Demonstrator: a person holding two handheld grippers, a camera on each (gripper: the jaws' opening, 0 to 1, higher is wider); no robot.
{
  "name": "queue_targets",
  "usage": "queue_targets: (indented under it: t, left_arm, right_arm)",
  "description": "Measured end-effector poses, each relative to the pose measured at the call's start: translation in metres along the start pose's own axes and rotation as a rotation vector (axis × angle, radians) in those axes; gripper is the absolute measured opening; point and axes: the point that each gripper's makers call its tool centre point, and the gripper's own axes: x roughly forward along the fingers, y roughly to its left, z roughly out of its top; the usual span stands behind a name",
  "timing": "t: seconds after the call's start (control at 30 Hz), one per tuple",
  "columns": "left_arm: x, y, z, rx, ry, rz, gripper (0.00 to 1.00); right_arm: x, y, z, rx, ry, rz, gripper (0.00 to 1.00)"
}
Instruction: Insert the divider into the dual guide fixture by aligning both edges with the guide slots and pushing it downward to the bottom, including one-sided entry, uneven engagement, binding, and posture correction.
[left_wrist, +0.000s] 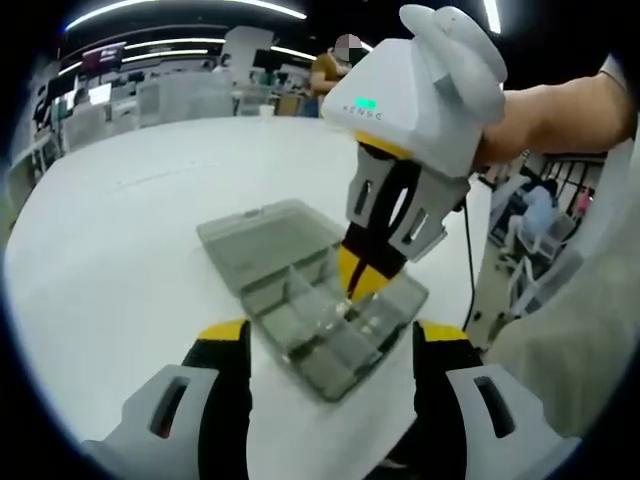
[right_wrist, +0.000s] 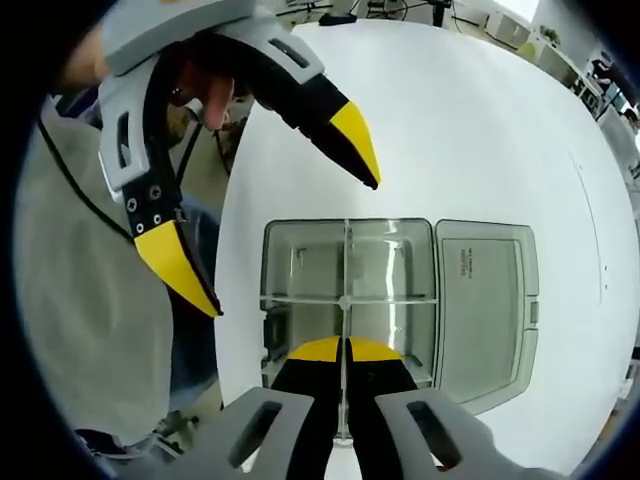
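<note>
White-grey gripper (left_wrist: 385, 262) housings with black, yellow-tipped fingers (right_wrist: 350, 135), green indicator light, black cable.

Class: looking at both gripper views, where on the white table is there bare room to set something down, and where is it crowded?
Bare table lies beyond the open lid and to both sides. Crowded: the clear box, where the right gripper pinches the divider and the open left gripper hovers at the near edge.

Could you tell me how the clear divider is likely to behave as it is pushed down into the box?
The divider looks thin and clear, so probably light and somewhat flexible. Held edge-on by the right gripper, it may bind if tilted. The organizer box looks light and might slide on the smooth table.
</note>
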Motion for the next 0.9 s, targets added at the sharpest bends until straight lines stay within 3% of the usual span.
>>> queue_targets:
  t: [0.9]
  left_arm:
    - [-0.0041,-0.0054,-0.0024,0.009,0.006,0.000,0.63]
  right_arm:
    - [0.0041,0.0002,0.0001,0.011,0.001,-0.025,0.00]
